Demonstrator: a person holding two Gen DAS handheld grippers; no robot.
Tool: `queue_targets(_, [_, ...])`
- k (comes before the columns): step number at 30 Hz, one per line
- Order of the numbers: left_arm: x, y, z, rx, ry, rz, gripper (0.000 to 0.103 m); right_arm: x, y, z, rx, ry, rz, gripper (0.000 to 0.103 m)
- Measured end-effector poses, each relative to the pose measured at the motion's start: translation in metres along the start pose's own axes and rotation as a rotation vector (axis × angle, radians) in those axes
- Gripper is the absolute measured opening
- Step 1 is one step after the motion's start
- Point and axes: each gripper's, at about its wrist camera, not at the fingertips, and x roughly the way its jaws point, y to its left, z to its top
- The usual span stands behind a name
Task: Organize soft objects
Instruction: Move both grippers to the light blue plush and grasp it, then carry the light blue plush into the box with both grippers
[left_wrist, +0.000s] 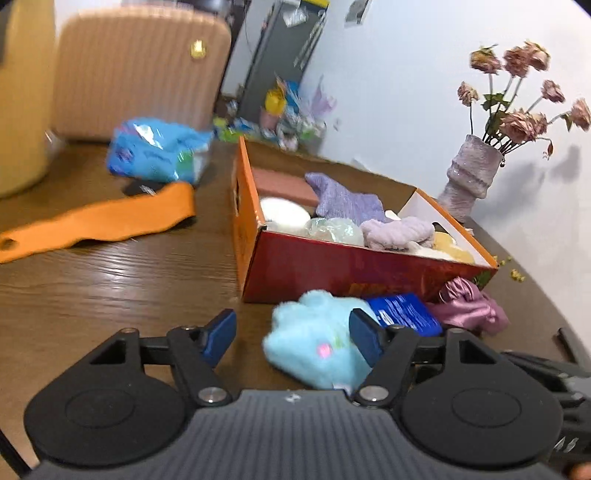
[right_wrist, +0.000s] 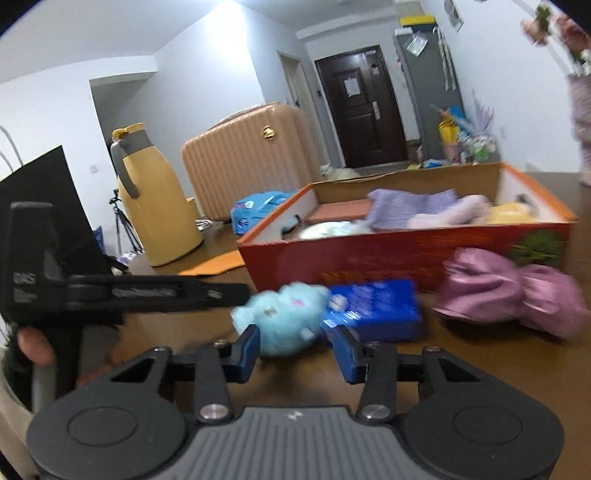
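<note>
- Both tongs are released: my left tongs (left_wrist: 293, 338) stand apart with the light blue plush toy (left_wrist: 314, 339) partly between them, its right side against the right pad, the left pad clear of it.
- My right tongs (right_wrist: 295, 349) are also parted; in the right wrist view the same plush sits just beyond the tips, and I cannot tell whether either pad touches it.
- That plush lies on the brown wooden surface (left_wrist: 110, 280), just in front of the orange-red cardboard box (left_wrist: 332, 269).
- Touching its right side is a dark blue packet (left_wrist: 406, 314), and right of that a crumpled purple satin cloth (left_wrist: 469, 306), both near the box wall.
- Inside the box I see a lavender knitted piece (left_wrist: 343, 199), a pale lilac cloth (left_wrist: 399, 230), a white round item (left_wrist: 284, 214) and something yellow (left_wrist: 454, 247).
- Farther left on the surface lie an orange strip (left_wrist: 99, 221) and a blue plastic pack (left_wrist: 159, 147).
- Far right stands a vase of dried flowers (left_wrist: 469, 173).
</note>
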Motion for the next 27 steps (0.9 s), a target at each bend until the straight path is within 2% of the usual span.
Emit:
queue_targets(3, [0.022,0.013,0.006,-0.065,0.073,-0.064,0.049,0.033,0.003,0.007,0.028,0.048,-0.024,0.041])
queue_targets(4, [0.023,0.016,0.006,-0.09,0.08,-0.091,0.039,0.039,0.002,0.008,0.045,0.053,-0.018,0.041])
queue_targets(6, [0.019,0.019,0.005,-0.109,0.086,-0.128,0.035,0.045,0.0,0.008,0.087,0.061,0.008,0.041])
queue_targets(11, [-0.017,0.008,-0.022,-0.146,0.084,-0.132,0.034,0.027,0.002,-0.002,0.106,0.08,0.063,0.04])
queue_targets(15, [-0.058,-0.016,-0.063,-0.194,0.089,-0.161,0.033,-0.018,0.003,-0.025,0.11,0.103,0.087,0.04])
queue_targets(18, [-0.081,-0.041,-0.092,-0.186,0.086,-0.161,0.033,-0.055,-0.001,-0.047,0.16,0.11,0.095,0.04])
queue_targets(21, [-0.089,-0.058,-0.107,-0.194,0.12,-0.213,0.034,-0.088,-0.004,-0.06,0.156,0.082,0.057,0.04])
queue_targets(24, [-0.093,-0.069,-0.109,-0.154,0.107,-0.182,0.039,-0.108,-0.012,-0.065,0.177,0.05,0.023,0.04])
queue_targets(27, [-0.095,-0.07,-0.109,-0.165,0.105,-0.186,0.04,-0.115,-0.017,-0.068,0.196,0.03,0.004,0.041])
